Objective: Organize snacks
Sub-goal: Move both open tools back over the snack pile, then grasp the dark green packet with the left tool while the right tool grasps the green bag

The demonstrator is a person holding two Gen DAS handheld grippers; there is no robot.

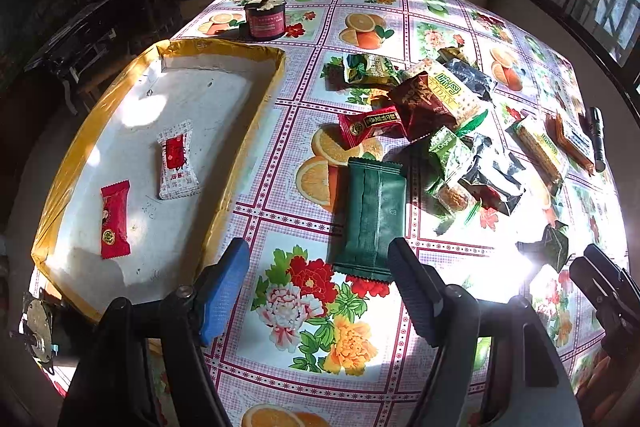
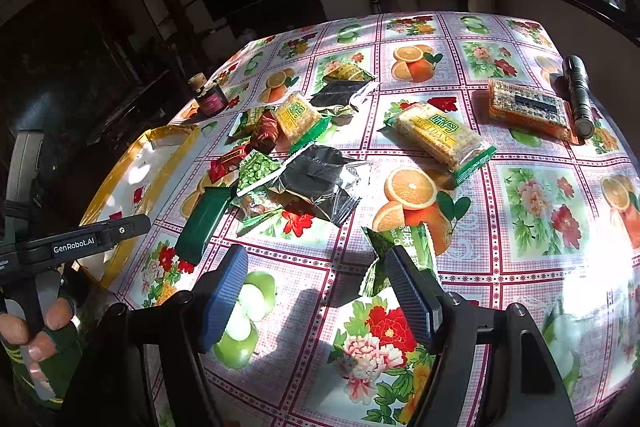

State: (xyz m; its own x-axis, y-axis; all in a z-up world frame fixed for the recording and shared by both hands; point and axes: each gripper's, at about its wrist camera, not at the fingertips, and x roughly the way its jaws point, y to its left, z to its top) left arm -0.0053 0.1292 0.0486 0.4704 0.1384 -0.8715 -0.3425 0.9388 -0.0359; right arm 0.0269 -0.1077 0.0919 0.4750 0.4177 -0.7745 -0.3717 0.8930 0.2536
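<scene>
Nearest the left wrist camera, the left gripper (image 1: 318, 287) stands with its jaws wide apart and empty over the flowered tablecloth (image 1: 304, 311). Just ahead of its right fingertip lies the dark green packet (image 1: 370, 219), flat and lengthwise. Ahead and to the left of these tongs sits the yellow-rimmed tray (image 1: 224, 195), holding a red sachet (image 1: 115, 219) and a white-and-red candy (image 1: 178, 159).

The right gripper (image 2: 316, 291) is likewise spread open, gripping nothing. A green pea snack bag (image 2: 404, 251) lies at its right fingertip, partly behind it; whether they touch I cannot tell. Further ahead and to the left is the snack pile (image 2: 296, 163), and ahead to the right a rice cracker bar (image 2: 438, 137) lies alone.

I judge all these packs light, crinkly and slippery in film, their contents brittle. The dark green packet looks best taken across its narrow middle with a gentle squeeze; the crimped ends would slide. The pea bag is puffy and would yield, so a grip near its seam seems safer.

Readable writing: "WEIDAN" on the cracker bar, with Chinese characters on a green patch. "GenRobot.AI" shows on the left tong's body in the right wrist view. "Original" appears on a green wrapper (image 1: 448, 155) in the pile. Other labels are too small to read.
</scene>
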